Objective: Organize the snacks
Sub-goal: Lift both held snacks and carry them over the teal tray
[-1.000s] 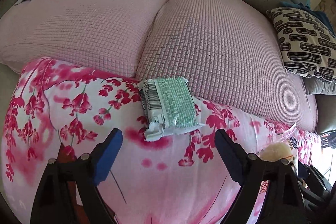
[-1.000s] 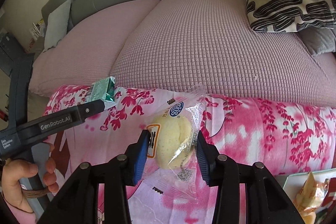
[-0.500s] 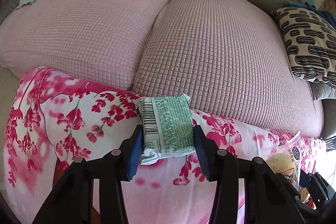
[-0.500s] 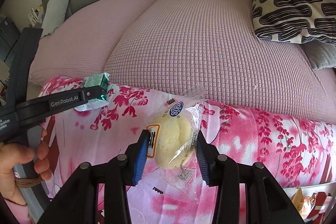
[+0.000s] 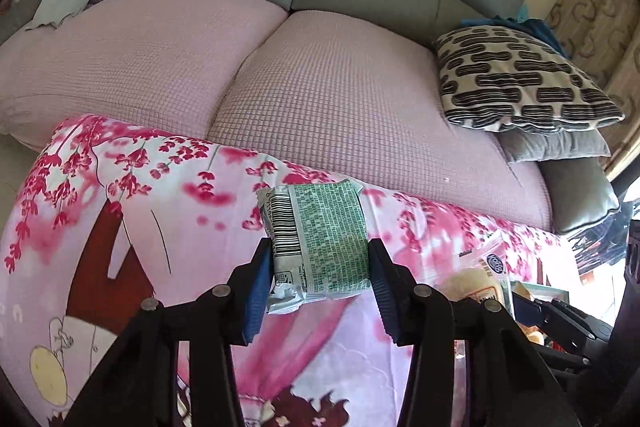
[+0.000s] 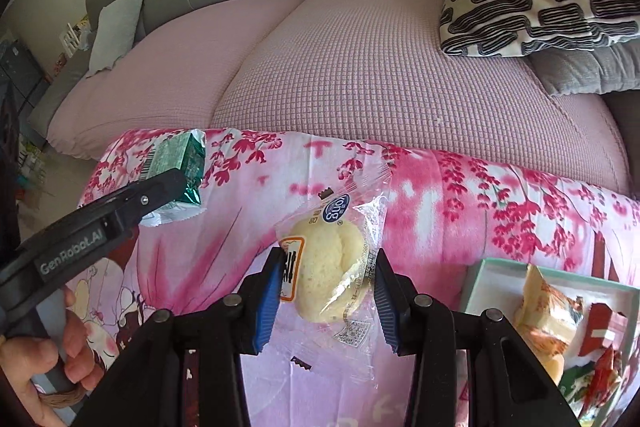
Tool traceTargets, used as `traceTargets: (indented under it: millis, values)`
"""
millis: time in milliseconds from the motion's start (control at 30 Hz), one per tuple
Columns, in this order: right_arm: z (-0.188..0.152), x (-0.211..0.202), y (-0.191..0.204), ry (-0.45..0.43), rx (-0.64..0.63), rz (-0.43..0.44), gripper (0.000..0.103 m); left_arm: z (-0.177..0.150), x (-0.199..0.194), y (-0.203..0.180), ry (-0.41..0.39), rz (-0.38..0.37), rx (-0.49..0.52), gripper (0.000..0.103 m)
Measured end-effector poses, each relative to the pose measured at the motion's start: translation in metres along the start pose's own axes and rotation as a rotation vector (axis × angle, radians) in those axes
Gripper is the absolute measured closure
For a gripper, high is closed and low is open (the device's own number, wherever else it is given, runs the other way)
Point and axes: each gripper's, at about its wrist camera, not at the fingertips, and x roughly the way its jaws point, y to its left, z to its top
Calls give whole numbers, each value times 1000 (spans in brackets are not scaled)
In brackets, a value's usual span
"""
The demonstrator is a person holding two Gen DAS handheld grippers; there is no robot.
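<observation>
Both packets are up off the pink floral blanket [image 6: 460, 187]: the left hand-held gripper [image 5: 318, 269] is clamped on the green snack packet [image 5: 320, 239], the right hand-held gripper [image 6: 326, 287] on the wrapped bun [image 6: 328, 271]. The tray [image 6: 480, 279] at lower right already holds several snacks, so these two look next.

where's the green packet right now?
The green packet is clamped in the left hand-held gripper, above the floral cloth in front of the sofa; the right wrist view shows it left of the bun.
</observation>
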Motion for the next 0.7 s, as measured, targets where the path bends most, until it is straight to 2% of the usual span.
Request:
traceTargets:
  millis: [267,467,567,700]
  values:
    - [-60,-51,-18,-106,65,-26,58,-57,-44,-36,-92,-61,-21,55]
    - [-114,-91,-37,-202,143,-102,58,-107,-69,-63,-121,-138,-60,55]
    - [-137,-107,-52,-225,196,-94,58,-122,-75,-80,-132,-130,-39,55]
    - [-154,-117,-76,-235,240,-145,58,-135,-77,-108,-131,-163,22,55]
